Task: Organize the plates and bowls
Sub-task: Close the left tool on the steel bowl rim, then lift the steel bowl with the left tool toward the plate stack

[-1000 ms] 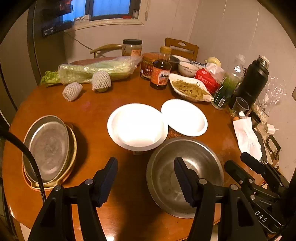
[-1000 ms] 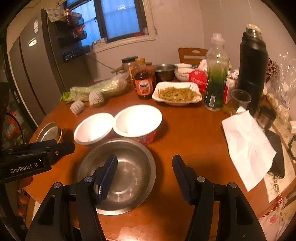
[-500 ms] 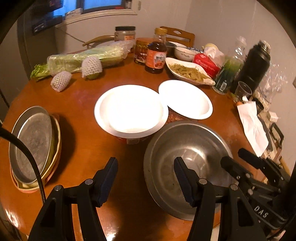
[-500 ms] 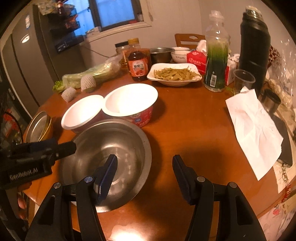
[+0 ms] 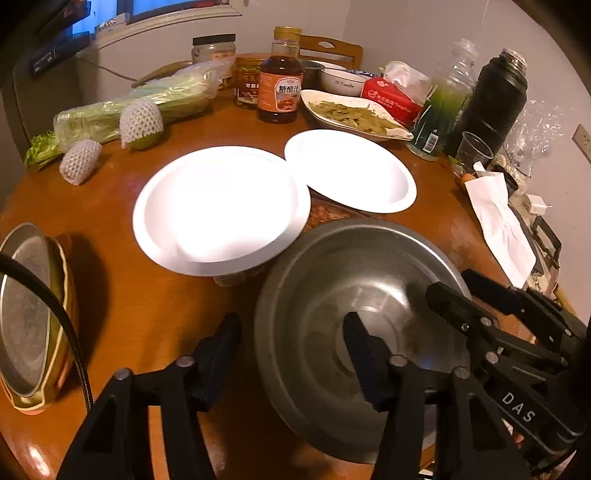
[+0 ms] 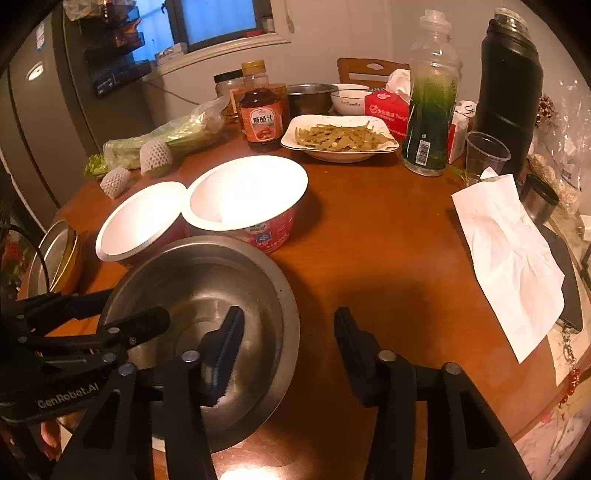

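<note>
I hold both grippers, L [image 5: 291,354] and R [image 6: 288,343], jaws apart, each straddling opp. rims of the near steel bowl [image 5: 332,280]; nothing gripped.

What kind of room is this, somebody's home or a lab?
Most likely a home kitchen or dining corner. A round wooden table is crowded with everyday food: a plate of cooked vegetables, a sauce bottle and bagged greens. A grey fridge stands beside a window.
</note>
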The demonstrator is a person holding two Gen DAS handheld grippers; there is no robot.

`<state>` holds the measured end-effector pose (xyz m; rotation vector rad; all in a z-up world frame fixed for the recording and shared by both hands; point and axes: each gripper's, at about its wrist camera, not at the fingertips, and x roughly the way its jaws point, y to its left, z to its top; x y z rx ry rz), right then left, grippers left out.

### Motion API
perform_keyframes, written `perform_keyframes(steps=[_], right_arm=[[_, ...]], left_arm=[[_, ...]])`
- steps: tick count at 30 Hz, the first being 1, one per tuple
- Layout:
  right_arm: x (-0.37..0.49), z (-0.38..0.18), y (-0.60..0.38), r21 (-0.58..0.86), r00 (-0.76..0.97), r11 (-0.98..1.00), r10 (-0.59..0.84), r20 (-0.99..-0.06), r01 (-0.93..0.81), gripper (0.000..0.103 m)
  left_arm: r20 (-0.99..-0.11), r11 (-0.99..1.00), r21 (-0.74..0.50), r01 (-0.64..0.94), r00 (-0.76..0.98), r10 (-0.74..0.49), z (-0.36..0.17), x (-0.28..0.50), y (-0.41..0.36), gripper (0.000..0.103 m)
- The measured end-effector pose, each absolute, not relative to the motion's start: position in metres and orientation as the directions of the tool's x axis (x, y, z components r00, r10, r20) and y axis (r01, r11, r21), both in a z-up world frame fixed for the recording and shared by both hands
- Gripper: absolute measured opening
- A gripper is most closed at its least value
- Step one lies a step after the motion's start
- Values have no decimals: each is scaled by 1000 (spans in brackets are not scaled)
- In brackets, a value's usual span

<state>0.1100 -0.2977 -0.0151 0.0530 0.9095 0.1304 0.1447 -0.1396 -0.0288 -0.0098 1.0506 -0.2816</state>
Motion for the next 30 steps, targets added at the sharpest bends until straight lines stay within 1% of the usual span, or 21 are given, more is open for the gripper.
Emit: perform_keyframes(steps=[3, 6, 9, 12, 16, 24, 30], right_arm=[[109, -17, -297, 121, 595, 988, 154, -789, -95, 40], [107, -19, -293, 128, 586, 986, 167, -793, -108, 34], [104, -18, -288, 105, 590, 989, 149, -794, -109, 33], [99, -14, -284, 112, 591, 987, 160, -791, -117, 33], [87, -7, -273, 86, 604, 987, 153, -782, -140, 34], [65, 7, -240, 104, 618, 972, 216, -756, -211, 34], [60, 8, -212, 112, 610, 962, 245, -754, -248, 34]], left_arm=[[-852, 958, -175, 227, 453, -263, -31, 146, -139, 42], [-849, 961, -170, 218, 463, -255, -33, 144, -138, 37], [-846, 960, -181, 213, 464, -263, -31, 140, -135, 37], [-846, 963, -172, 208, 470, -252, -27, 134, -130, 37], [-844, 966, -157, 204, 481, -238, -21, 124, -120, 37], [-836, 973, -158, 166, 503, -222, -10, 100, -83, 37], [-823, 977, -156, 142, 529, -208, -2, 89, -54, 37]])
